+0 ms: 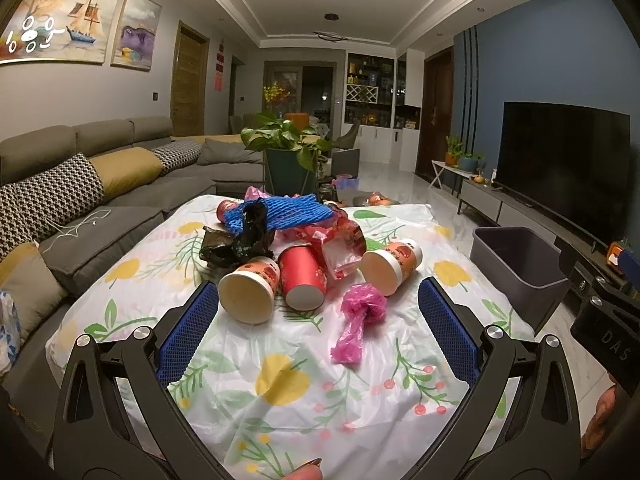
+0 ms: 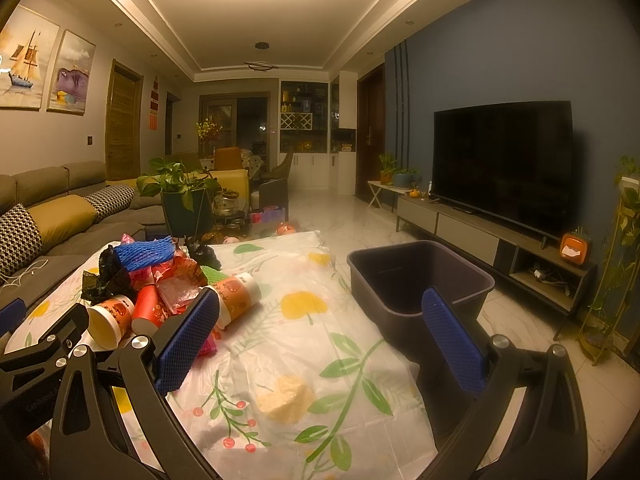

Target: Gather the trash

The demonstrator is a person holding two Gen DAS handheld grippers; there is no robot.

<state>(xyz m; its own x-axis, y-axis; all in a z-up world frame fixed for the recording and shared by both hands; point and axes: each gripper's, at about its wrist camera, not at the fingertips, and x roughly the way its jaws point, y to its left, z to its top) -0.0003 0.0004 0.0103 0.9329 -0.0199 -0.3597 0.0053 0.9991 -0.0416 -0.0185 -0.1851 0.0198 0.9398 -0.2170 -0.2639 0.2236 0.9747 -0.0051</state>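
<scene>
A pile of trash lies on the floral tablecloth (image 1: 280,380): a paper cup on its side (image 1: 250,292), a red cup (image 1: 303,281), another paper cup (image 1: 392,265), a crumpled pink bag (image 1: 358,322), blue foam netting (image 1: 276,214) and a black bag (image 1: 240,246). My left gripper (image 1: 318,308) is open just short of the cups, empty. My right gripper (image 2: 320,328) is open and empty over the cloth, with the pile (image 2: 160,280) to its left and the dark grey bin (image 2: 420,280) to its right. The bin also shows in the left wrist view (image 1: 520,268).
A grey sofa (image 1: 100,184) runs along the left. A potted plant (image 1: 288,148) stands beyond the table. A TV (image 2: 504,164) on a low console (image 2: 480,236) lines the right wall. The bin stands at the table's right edge, above tiled floor.
</scene>
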